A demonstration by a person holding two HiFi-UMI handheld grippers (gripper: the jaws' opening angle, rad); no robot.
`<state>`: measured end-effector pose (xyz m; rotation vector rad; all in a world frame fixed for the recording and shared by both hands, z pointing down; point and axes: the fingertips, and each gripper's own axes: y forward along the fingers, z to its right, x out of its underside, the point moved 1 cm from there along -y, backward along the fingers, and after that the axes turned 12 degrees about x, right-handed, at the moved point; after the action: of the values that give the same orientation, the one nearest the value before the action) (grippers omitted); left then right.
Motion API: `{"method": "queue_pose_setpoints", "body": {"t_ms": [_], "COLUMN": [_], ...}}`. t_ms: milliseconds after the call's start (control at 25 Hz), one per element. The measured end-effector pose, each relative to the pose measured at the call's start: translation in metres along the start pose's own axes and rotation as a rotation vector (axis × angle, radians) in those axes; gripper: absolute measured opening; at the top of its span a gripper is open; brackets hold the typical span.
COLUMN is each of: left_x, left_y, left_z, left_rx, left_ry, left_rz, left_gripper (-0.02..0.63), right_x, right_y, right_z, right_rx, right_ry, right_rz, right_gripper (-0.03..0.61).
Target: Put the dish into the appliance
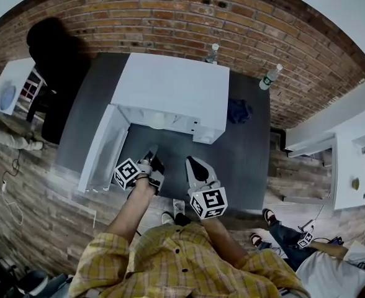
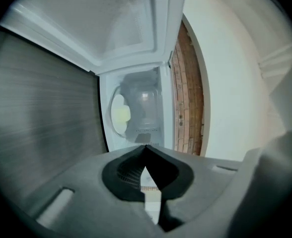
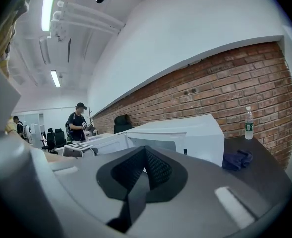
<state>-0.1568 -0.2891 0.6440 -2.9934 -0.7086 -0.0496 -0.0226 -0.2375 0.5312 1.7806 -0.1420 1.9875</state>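
Microwave (image 1: 170, 95) open | left gripper (image 2: 146, 148) fingers together, empty | right gripper (image 3: 145, 148) likewise

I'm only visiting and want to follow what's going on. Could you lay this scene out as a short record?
Appliance: white box-shaped microwave on dark grey table, door swung open
Inside: what looks like a round pale dish with a yellowish patch
Left gripper: jaws together, empty, facing the cavity
Right gripper: jaws together, empty
Also on table: two clear plastic bottles, crumpled blue cloth
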Motion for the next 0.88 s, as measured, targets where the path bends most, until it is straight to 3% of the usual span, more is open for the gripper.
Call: {"method": "queue_pose_setpoints", "body": {"t_ms": [320, 560, 720, 880], "left_x": [0.032, 0.053, 0.064, 0.077], "left_y": [-0.024, -0.046, -0.060, -0.069], "left_z": [0.066, 0.103, 0.115, 0.132], "left_rx": [0.144, 0.192, 0.123, 0.116], "left_ry": [0.048, 0.156, 0.367, 0.571], "left_rz": [-0.040, -0.069, -0.132, -0.181], "left_gripper": [0.000, 0.000, 0.000, 0.000], "right_x": [0.000, 0.002, 0.000, -0.002], "right_y": [-0.026, -0.044, -0.050, -0.055], "right_z": [-0.018, -0.023, -0.026, -0.030], "right_rx": [-0.010, -0.008, -0.013, -0.026], "right_ry": [-0.020, -0.016, -0.017, -0.018], "right_rz": [0.006, 0.004, 0.007, 0.014], "right_gripper": [0.002, 0.002, 0.002, 0.002]}}
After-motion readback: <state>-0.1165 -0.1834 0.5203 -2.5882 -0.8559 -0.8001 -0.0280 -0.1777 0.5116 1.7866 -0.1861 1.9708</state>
